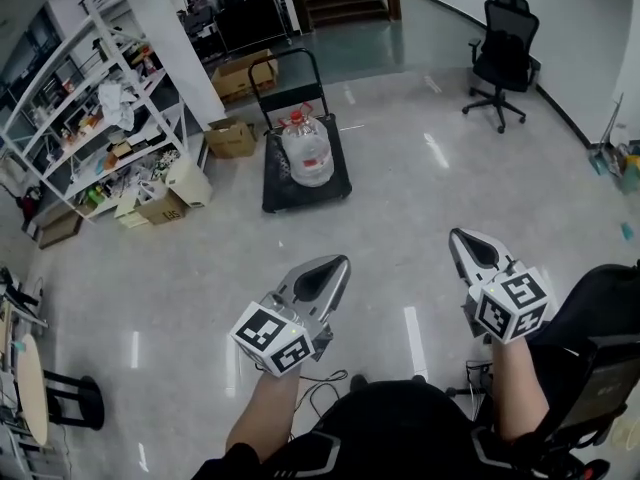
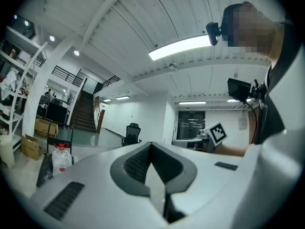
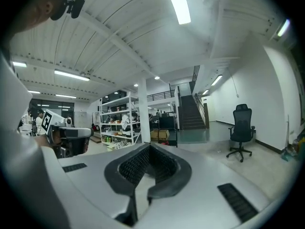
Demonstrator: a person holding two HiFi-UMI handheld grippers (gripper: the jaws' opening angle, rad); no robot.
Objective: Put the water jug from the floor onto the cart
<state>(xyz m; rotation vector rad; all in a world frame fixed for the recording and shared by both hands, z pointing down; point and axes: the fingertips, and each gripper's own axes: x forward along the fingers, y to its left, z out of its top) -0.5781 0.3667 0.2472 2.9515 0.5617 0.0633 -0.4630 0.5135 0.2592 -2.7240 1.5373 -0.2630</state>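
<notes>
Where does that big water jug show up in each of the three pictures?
Head view: the water jug is at upper middle, standing on the cart.
Left gripper view: the jug is small, at lower left.
Right gripper view: I cannot make it out.
Shared landmark: the black office chair, which appears in all three views.

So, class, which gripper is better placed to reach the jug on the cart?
Left, probably: the left gripper lies nearer the jug on the cart; the right gripper sits further aside. Both are shut, empty.
</notes>
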